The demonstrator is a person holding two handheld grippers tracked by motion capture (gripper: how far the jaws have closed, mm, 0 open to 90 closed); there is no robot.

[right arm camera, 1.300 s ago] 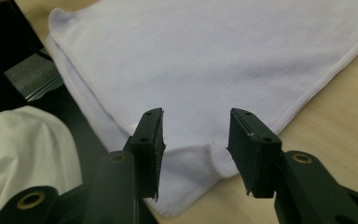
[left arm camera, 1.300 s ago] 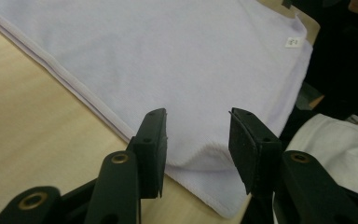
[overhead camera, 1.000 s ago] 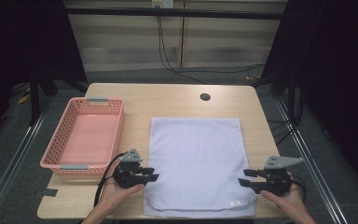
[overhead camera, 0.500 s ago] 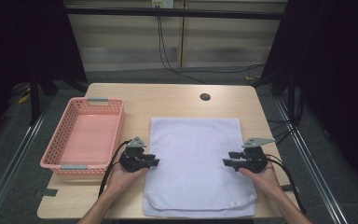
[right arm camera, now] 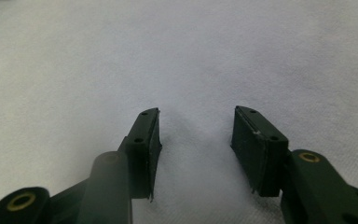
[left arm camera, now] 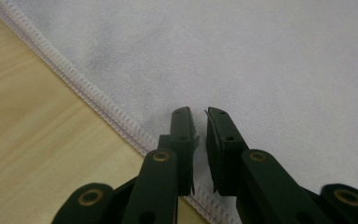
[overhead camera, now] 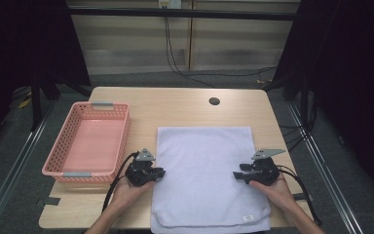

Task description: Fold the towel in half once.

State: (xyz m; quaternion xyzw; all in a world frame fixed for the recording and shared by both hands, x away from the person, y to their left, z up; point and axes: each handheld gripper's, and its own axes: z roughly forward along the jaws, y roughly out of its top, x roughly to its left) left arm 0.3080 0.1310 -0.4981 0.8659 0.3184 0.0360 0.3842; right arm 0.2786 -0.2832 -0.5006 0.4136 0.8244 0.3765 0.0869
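Your white towel (overhead camera: pixel 205 178) lies flat on the near half of the wooden table (overhead camera: pixel 175 105), long side running away from you, its near end folded over into a narrow band with a small label near the right corner. The near edge reaches the table's front edge.

Your left gripper (overhead camera: pixel 159 173) sits at the towel's left hem, about halfway along it, pointing inward across the cloth. In the left gripper view its tip (left arm camera: pixel 199 114) is over the towel just inside the stitched hem (left arm camera: pixel 98 100), which runs diagonally under the jaws, with bare wood to the left. The jaws have just been closing and now stand with only a thin slit between them. Whether the pads pinch any cloth, I cannot tell; none shows gathered in the slit.

Your right gripper (overhead camera: pixel 237 175) rests on the towel near its right edge, roughly level with the left one and pointing inward toward it. In the right gripper view its tip (right arm camera: pixel 196 123) is low over plain cloth, jaws clearly apart, nothing between the pads but the flat towel surface below.

The pink mesh basket (overhead camera: pixel 61 151) stands left of the towel, well apart from it, just beyond your left hand (overhead camera: pixel 129 192).
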